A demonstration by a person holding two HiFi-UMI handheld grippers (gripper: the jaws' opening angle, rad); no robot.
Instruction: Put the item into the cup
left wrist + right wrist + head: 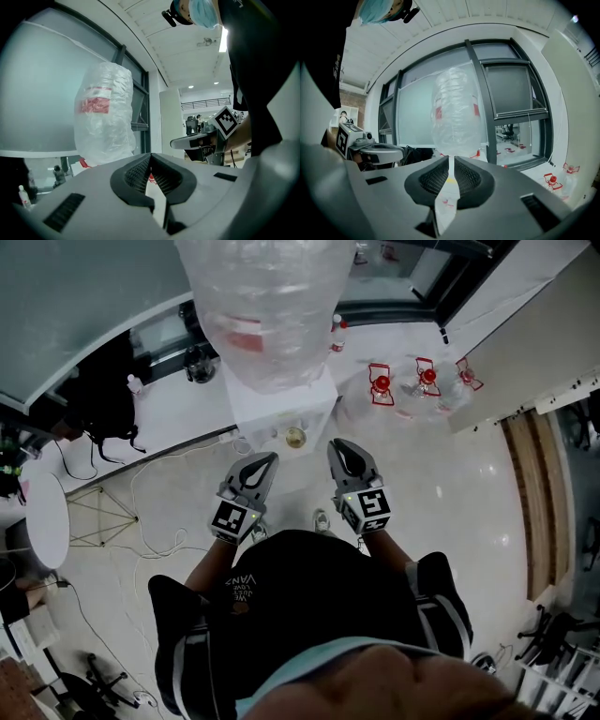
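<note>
Left gripper [265,462] closed, empty — right gripper [340,449] narrowly parted, nothing between — both held before the bottle [267,306]; cup [295,437] on dispenser [272,409].

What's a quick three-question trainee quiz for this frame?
1. True or false: the left tongs grip a cup.
2. What sits atop the white dispenser? A) plastic-wrapped jug B) kettle C) cardboard box
3. What colour are the handles of the floor bottles?
Key: 1 false, those tongs are shut and empty; 2 A; 3 red.
</note>
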